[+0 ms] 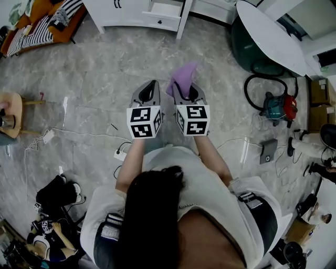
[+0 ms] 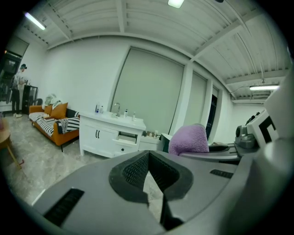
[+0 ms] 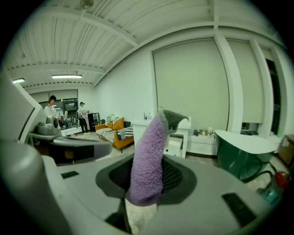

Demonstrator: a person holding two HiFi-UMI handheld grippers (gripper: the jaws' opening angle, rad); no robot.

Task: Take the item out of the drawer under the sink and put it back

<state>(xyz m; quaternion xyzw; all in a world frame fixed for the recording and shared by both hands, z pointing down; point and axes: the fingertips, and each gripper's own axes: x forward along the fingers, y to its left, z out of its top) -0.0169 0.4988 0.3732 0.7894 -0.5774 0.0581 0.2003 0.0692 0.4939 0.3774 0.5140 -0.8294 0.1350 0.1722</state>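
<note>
Grey marble-tiled floor [image 1: 105, 79] is seen across the head view. A dark green bathtub [image 1: 268, 37] with a white rim is placed at the upper right. A white sink cabinet [image 1: 131, 16] is set along the top edge, with one drawer [image 1: 165, 13] pulled open; bottles and a tap are seen on its top in the left gripper view. An orange sofa [image 1: 42, 23] with a striped blanket is seen at the top left corner. A red and teal vacuum cleaner [image 1: 278, 106] is parked on the floor at right, near the tub.

Both grippers are held side by side above the floor, well apart from the cabinet and pointed toward it. The left gripper [image 2: 149, 155] is closed, its jaw tips met, with nothing between them. The right gripper [image 3: 148, 176] is clamped on a purple cloth [image 3: 149, 151], which is pinched between the pads and stands up above the jaws, its top corner greyish. The cloth is outside the drawer, in the air.
</note>
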